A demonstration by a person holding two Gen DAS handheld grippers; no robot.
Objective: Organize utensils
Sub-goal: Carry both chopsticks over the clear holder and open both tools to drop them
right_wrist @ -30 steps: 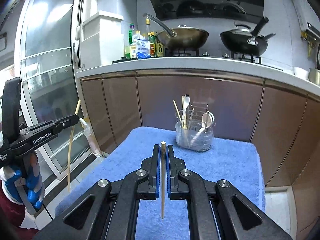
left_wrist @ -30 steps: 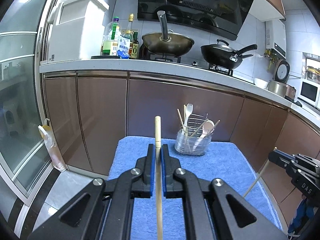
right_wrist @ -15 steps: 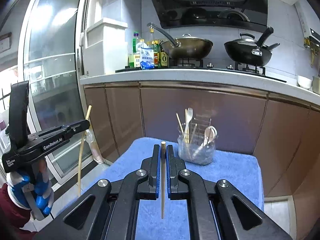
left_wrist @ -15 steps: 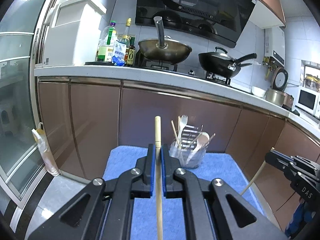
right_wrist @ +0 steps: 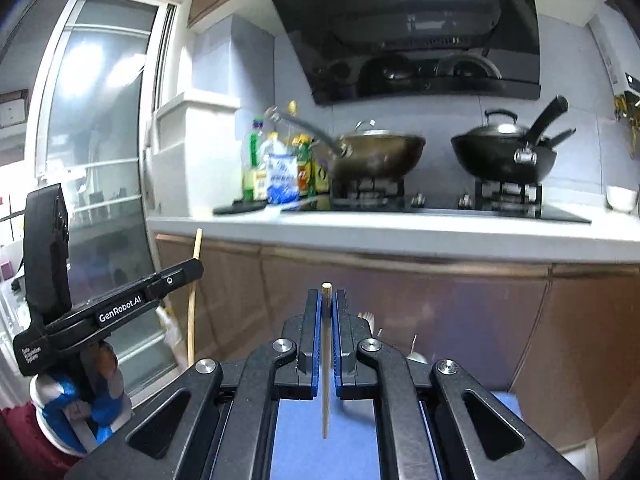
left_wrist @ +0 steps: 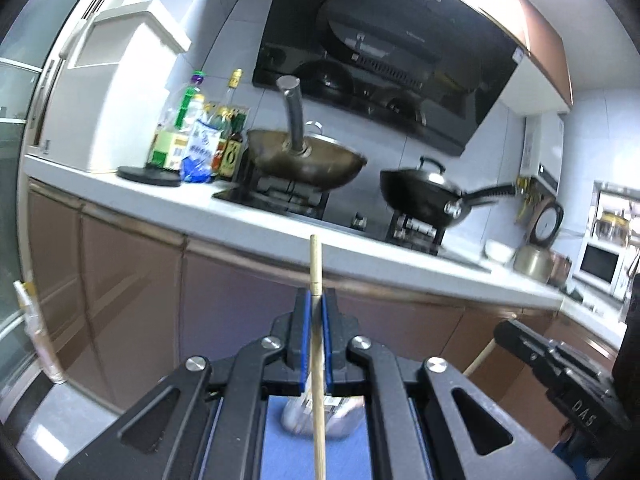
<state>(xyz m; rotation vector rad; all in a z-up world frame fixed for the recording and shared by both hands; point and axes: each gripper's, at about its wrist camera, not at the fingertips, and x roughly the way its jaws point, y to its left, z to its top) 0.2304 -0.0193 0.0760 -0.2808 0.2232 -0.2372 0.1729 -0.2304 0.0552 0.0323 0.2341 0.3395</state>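
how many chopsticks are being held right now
2. One chopstick is clamped in the left claw, the other chopstick in the right claw. Any in the holder below are mostly hidden.

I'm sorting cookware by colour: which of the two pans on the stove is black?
The black pan on the right burner, with a lid; the left wok is bronze-brown.
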